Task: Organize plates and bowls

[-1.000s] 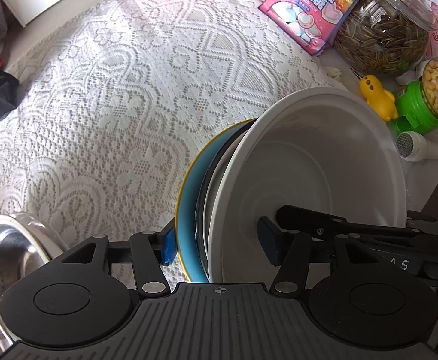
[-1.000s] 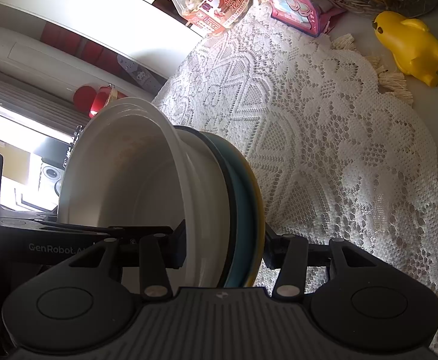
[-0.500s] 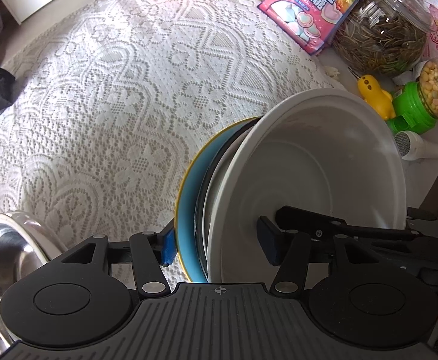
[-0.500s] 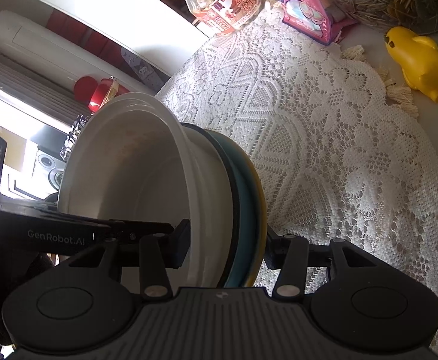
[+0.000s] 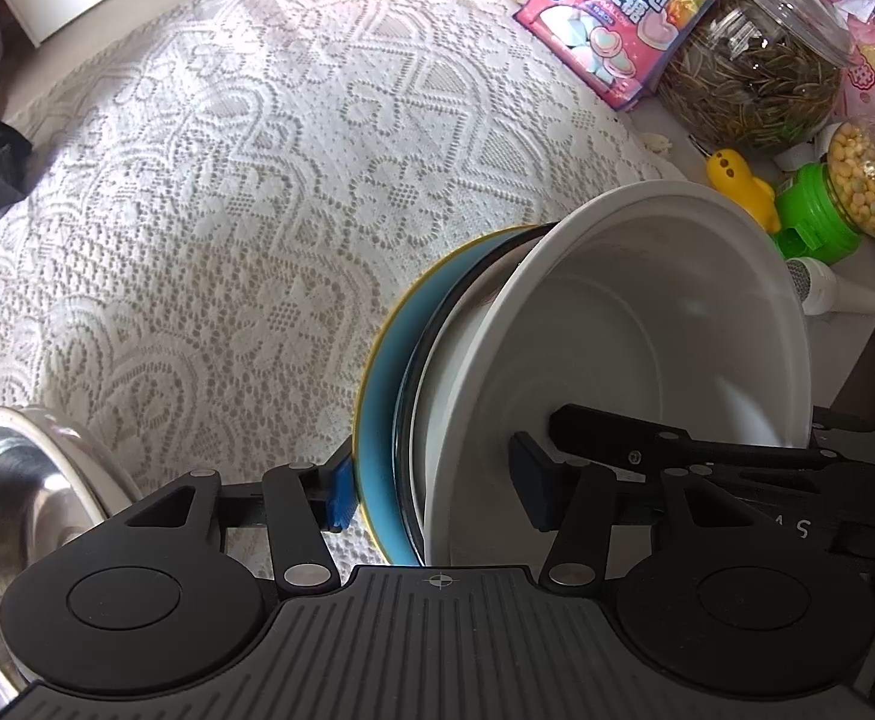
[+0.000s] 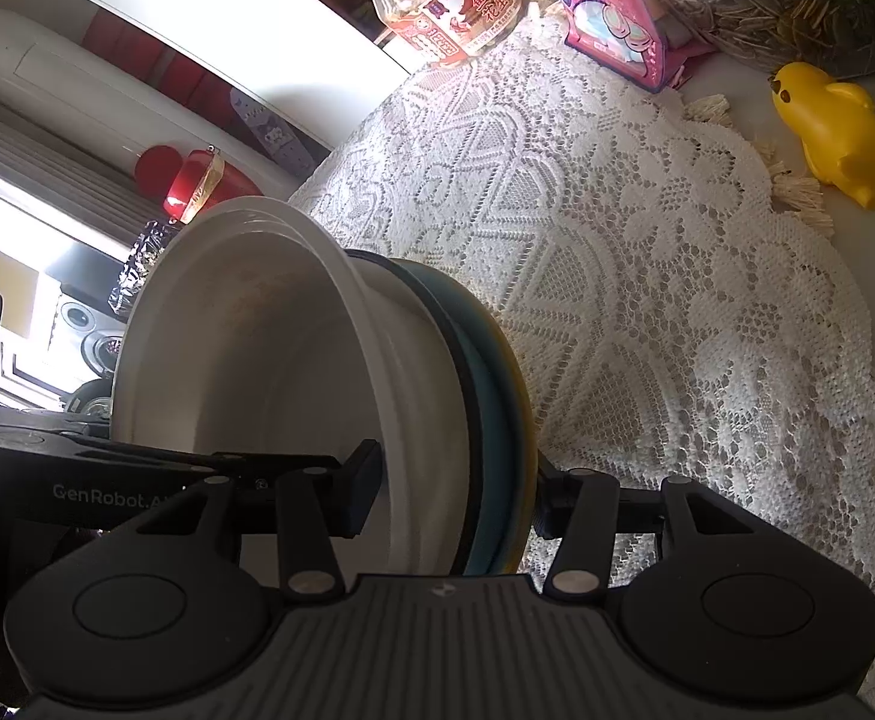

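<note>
Jaws of both grippers clamp the stack of dishes; left pair just narrowed slightly

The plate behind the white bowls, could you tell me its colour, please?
Blue plate with a yellow rim; left wrist view.

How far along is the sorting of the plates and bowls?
Done: white bowls nested on the blue plate. In hand: both tongs straddle that stack; the left jaws have just been closing. Left: setting it down and adding the steel bowl on the lace cloth.
</note>
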`<act>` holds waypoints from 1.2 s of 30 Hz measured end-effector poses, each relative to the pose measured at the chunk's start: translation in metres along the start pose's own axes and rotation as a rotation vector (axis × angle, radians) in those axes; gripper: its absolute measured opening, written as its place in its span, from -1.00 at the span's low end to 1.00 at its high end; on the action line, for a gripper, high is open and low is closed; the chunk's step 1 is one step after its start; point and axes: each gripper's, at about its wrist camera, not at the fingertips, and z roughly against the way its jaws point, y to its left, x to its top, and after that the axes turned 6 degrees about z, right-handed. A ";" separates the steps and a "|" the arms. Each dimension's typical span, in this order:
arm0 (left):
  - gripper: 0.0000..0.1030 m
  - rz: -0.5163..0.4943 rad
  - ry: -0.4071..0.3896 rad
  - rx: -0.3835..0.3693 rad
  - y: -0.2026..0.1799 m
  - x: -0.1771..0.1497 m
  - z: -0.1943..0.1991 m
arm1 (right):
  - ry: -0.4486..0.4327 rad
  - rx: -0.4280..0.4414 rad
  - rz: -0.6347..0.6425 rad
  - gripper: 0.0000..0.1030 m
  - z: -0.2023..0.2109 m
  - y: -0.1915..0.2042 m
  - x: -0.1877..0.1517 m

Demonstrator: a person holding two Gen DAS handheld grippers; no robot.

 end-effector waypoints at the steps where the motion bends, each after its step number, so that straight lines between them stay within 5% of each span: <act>1: 0.07 0.003 0.000 0.000 0.001 0.000 0.000 | 0.003 0.001 -0.002 -0.04 0.000 0.001 0.000; 14: 0.06 0.030 -0.030 0.002 0.012 -0.004 0.019 | -0.005 0.007 0.026 -0.04 0.000 0.023 0.005; 22: 0.06 0.079 -0.108 0.015 0.039 -0.011 0.062 | -0.019 0.041 0.119 -0.03 0.002 0.075 0.021; 29: 0.06 0.186 -0.191 0.082 0.104 -0.039 0.115 | 0.019 0.140 0.244 -0.02 -0.027 0.158 0.025; 36: 0.06 0.323 -0.156 0.081 0.184 -0.079 0.112 | 0.184 0.162 0.334 -0.01 -0.089 0.218 0.006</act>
